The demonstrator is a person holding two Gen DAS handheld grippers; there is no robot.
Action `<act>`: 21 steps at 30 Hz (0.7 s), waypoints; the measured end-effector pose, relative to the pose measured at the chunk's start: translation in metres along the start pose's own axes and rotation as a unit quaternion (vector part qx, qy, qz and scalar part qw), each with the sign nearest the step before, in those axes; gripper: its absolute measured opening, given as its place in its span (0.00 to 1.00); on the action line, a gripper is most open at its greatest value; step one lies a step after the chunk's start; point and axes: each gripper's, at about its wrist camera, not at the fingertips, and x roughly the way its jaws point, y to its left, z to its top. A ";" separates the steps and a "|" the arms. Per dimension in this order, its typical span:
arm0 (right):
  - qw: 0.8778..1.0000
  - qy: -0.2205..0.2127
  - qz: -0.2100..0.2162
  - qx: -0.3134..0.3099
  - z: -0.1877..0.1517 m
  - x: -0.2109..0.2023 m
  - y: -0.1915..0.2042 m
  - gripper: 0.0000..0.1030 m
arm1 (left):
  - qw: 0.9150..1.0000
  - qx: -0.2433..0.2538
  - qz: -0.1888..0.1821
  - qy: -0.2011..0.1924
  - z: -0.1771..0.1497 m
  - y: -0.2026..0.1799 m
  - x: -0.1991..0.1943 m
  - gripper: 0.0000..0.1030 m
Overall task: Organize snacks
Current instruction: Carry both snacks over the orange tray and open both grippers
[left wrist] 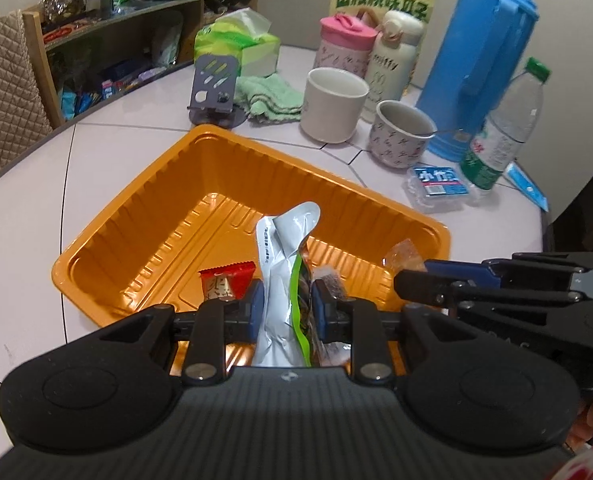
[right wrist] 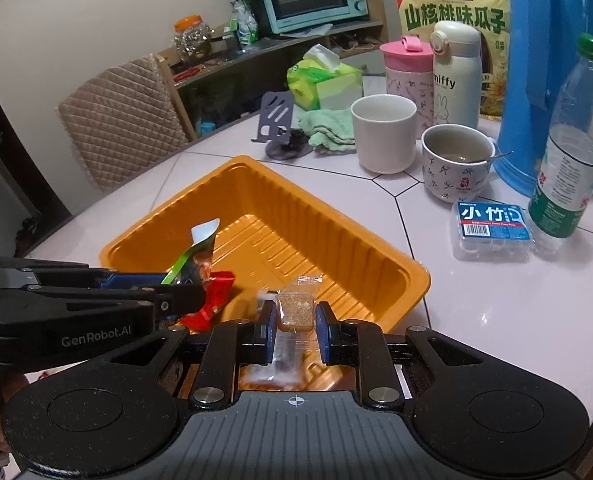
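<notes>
The left gripper (left wrist: 284, 304) pinches a silver snack packet (left wrist: 282, 264) with a green stripe; the small print on it is too fine to read. The right gripper (right wrist: 295, 322) is closed on a clear wrapped snack (right wrist: 296, 312) with a brown crumbly piece inside. Both grippers hang over the near part of the orange tray (right wrist: 328, 204), and the left one carries the words "GenRobot.AI" on its side. In the tray lies a red wrapped candy (left wrist: 226, 282). Behind the tray, on the pale table (right wrist: 476, 300), stand a white cup (right wrist: 382, 132), a patterned mug (right wrist: 454, 168) with a spoon, a white "miffy" flask (right wrist: 456, 76), a blue thermos jug (right wrist: 552, 60) and a large seed bag (right wrist: 452, 12) with "山核桃味瓜子". A small box (right wrist: 492, 228) reads "小竹".
</notes>
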 end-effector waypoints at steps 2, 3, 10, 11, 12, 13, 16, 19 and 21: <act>1.000 0.004 -0.001 0.000 0.002 0.008 -0.003 0.21 | 1.000 -0.003 0.003 0.006 0.002 0.002 0.007 0.22; 1.000 0.006 -0.002 0.000 0.003 0.011 -0.004 0.21 | 1.000 -0.003 0.004 0.007 0.003 0.002 0.010 0.22; 1.000 0.018 -0.009 -0.006 0.006 0.032 -0.010 0.21 | 1.000 -0.013 0.009 0.018 0.008 0.006 0.026 0.22; 1.000 0.019 -0.011 -0.007 0.006 0.033 -0.010 0.21 | 1.000 -0.014 0.007 0.019 0.009 0.006 0.028 0.22; 1.000 0.019 -0.013 -0.008 0.006 0.035 -0.011 0.21 | 1.000 -0.015 0.004 0.020 0.009 0.006 0.029 0.23; 1.000 0.018 -0.014 -0.009 0.006 0.036 -0.011 0.21 | 1.000 -0.015 0.003 0.021 0.009 0.006 0.030 0.23; 1.000 0.016 -0.018 -0.011 0.007 0.038 -0.011 0.21 | 1.000 -0.009 -0.001 0.022 0.009 0.004 0.033 0.23; 1.000 0.010 -0.022 -0.011 0.007 0.038 -0.012 0.21 | 1.000 -0.007 0.004 0.019 0.009 0.003 0.033 0.24; 1.000 0.012 -0.019 -0.010 0.008 0.039 -0.012 0.21 | 1.000 -0.007 0.004 0.019 0.009 0.003 0.033 0.30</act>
